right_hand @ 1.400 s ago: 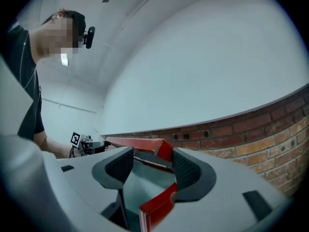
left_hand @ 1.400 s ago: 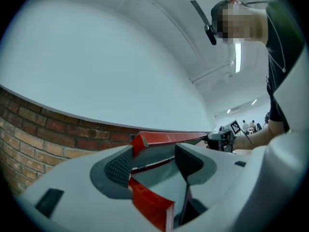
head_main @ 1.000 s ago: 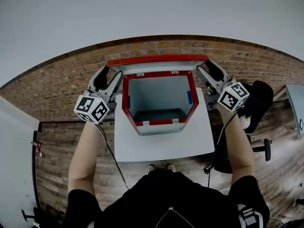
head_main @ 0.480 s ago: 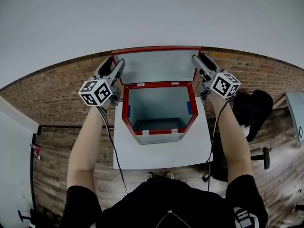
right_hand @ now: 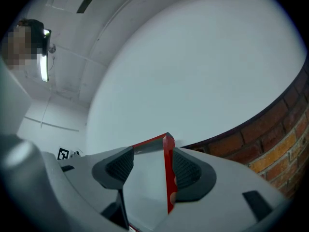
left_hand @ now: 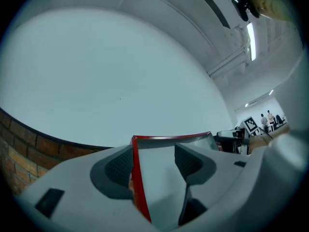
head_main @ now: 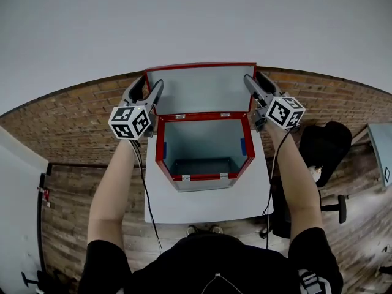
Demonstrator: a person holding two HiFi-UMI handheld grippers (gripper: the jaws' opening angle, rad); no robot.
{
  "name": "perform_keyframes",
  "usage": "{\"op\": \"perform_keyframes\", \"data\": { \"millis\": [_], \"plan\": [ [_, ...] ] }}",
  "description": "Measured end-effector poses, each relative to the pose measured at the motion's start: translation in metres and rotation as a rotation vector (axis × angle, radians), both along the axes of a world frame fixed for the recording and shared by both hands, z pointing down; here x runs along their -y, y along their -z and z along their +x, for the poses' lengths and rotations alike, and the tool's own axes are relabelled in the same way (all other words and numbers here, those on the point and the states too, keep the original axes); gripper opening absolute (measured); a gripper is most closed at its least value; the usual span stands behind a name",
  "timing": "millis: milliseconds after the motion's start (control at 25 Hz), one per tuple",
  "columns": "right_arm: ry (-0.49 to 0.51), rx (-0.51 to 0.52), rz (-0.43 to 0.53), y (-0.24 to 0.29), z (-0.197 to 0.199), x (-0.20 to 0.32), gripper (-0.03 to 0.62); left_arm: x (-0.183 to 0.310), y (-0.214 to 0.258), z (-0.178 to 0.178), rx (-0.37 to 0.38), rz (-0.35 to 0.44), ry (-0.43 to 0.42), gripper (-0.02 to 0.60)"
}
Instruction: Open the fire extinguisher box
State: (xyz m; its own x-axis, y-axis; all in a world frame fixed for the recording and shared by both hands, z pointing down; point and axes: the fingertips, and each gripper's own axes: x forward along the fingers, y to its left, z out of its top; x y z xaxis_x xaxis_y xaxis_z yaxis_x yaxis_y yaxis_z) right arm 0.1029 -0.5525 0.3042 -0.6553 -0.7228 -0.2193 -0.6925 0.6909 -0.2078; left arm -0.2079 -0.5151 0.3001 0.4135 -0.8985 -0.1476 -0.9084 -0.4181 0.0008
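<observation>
The fire extinguisher box, red-rimmed with a grey inside, stands open on a white table. Its lid is raised upright at the back, inner face toward me. My left gripper is shut on the lid's left edge, and my right gripper is shut on its right edge. In the left gripper view the lid sits between the pads of the left gripper, its red rim against the left pad. In the right gripper view the lid fills the gap of the right gripper, red rim against the right pad.
A brick wall with white wall above runs behind the table. Wooden floor surrounds it. A black chair stands at the right. Cables hang from both grippers. People stand far off in the left gripper view.
The lid has swung up from a low, edge-on position to upright, with both grippers riding up and inward on its side edges.
</observation>
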Motion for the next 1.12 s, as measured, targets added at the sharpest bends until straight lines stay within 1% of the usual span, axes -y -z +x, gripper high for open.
{"op": "perform_keyframes", "data": {
  "millis": [200, 360, 480, 600, 680, 760, 840, 880, 920, 960, 1040, 1120],
  "plan": [
    [-0.012, -0.042, 0.001, -0.003, -0.003, 0.007, 0.264, 0.004, -0.001, -0.001, 0.016, 0.007, 0.008, 0.314],
    [0.001, -0.035, -0.002, -0.003, -0.002, 0.007, 0.264, 0.002, -0.002, -0.001, 0.025, 0.010, 0.004, 0.314],
    [-0.004, -0.015, 0.016, -0.002, 0.005, 0.003, 0.265, -0.004, 0.000, -0.005, 0.027, 0.031, 0.014, 0.314],
    [-0.047, 0.010, 0.051, 0.006, 0.022, -0.006, 0.265, -0.016, 0.008, -0.017, 0.010, 0.054, 0.030, 0.314],
    [-0.081, 0.020, 0.090, 0.016, 0.034, -0.021, 0.265, -0.031, 0.018, -0.022, 0.003, 0.086, 0.036, 0.314],
    [-0.093, 0.010, 0.157, 0.029, 0.039, -0.049, 0.264, -0.056, 0.027, -0.020, 0.004, 0.138, 0.021, 0.314],
    [-0.076, -0.009, 0.236, 0.040, 0.035, -0.081, 0.264, -0.085, 0.034, -0.015, 0.013, 0.197, 0.000, 0.313],
    [-0.067, -0.017, 0.265, 0.044, 0.031, -0.095, 0.264, -0.099, 0.036, -0.012, 0.018, 0.223, -0.004, 0.299],
    [-0.063, -0.023, 0.284, 0.046, 0.027, -0.107, 0.254, -0.112, 0.036, -0.009, 0.022, 0.243, -0.001, 0.272],
    [-0.063, -0.028, 0.295, 0.046, 0.023, -0.117, 0.226, -0.124, 0.035, -0.006, 0.023, 0.256, 0.005, 0.237],
    [-0.062, -0.036, 0.306, 0.042, 0.015, -0.138, 0.137, -0.146, 0.028, 0.000, 0.023, 0.269, 0.016, 0.166],
    [-0.052, -0.049, 0.316, 0.034, 0.006, -0.161, 0.094, -0.165, 0.016, 0.006, 0.021, 0.265, 0.017, 0.130]
  ]
}}
